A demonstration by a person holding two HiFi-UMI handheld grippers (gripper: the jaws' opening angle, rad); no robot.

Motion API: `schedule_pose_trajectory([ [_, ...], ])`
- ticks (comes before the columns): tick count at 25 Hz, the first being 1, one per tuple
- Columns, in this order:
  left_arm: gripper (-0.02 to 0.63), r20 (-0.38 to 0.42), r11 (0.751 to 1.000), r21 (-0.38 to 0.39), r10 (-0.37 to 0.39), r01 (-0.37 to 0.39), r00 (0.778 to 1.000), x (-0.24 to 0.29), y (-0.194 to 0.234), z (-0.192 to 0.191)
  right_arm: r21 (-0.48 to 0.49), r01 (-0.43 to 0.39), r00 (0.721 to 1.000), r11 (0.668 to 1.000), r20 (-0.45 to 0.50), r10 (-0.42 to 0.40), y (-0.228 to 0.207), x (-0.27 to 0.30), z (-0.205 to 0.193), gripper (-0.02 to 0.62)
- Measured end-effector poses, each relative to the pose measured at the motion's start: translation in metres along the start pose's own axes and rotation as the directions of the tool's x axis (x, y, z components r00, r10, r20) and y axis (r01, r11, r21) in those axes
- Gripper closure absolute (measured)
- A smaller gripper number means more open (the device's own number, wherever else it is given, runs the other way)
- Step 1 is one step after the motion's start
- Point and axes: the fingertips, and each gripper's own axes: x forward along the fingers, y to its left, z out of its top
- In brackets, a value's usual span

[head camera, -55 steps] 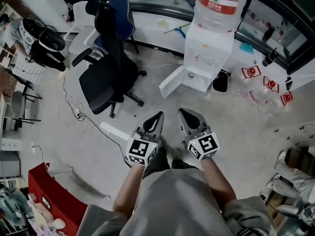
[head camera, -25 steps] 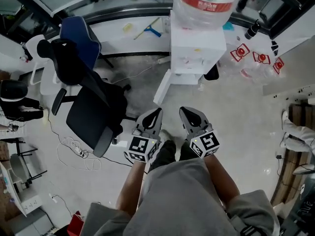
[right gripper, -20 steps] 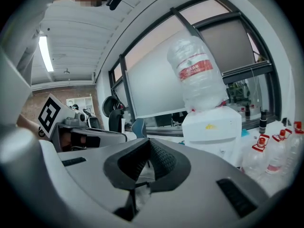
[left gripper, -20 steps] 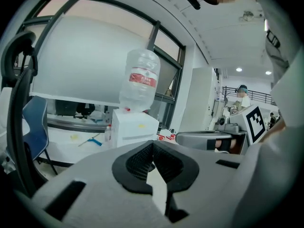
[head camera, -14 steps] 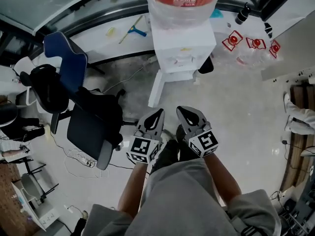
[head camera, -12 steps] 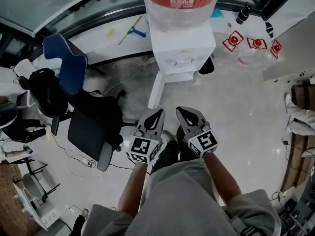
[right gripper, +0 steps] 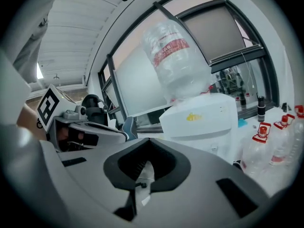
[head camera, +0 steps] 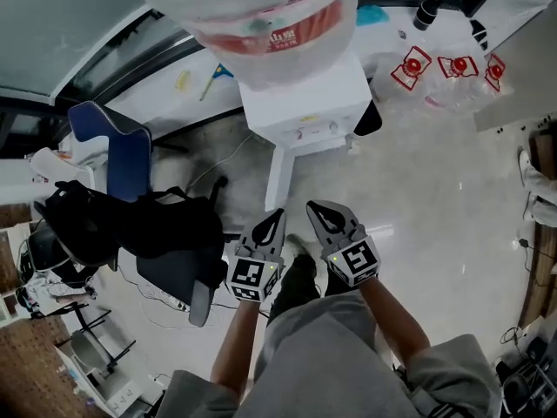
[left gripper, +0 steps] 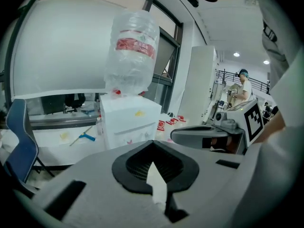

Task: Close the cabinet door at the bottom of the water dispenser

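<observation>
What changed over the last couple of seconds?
The person walked up to the water dispenser; it and its bottle now loom at the head view's top. Nothing grasped or released. The cabinet door still stands open, and the left gripper and right gripper stay shut, empty.

The bottle [head camera: 261, 16] atop the water dispenser [head camera: 300, 103] is blurred, cut off above.

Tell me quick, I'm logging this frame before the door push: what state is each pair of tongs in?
Left tongs: closed, holding nothing.
Right tongs: closed, holding nothing.
</observation>
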Motion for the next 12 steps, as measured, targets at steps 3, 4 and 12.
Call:
schedule_pose_trajectory([
  [3,0.598,-0.028,0.999,0.026,-0.024,0.024,0.999,0.013,0.008,-0.008,0.026,0.026,1.000,0.999,-0.006,-0.026,-0.010,0.011,-0.011,0.588],
  [4,0.598,-0.044,0.999,0.040,-0.034,0.036,0.998,0.016,0.012,-0.011,0.037,0.039,0.999,0.999,-0.006,-0.039,-0.012,0.016,-0.015,0.588],
  [12,0.598,-0.095,0.986,0.093,-0.128,0.137,0.987,0.037,0.056,-0.051,0.086,0.165,0.986,0.983,-0.011,-0.165,-0.012,0.050,-0.049,0.588],
])
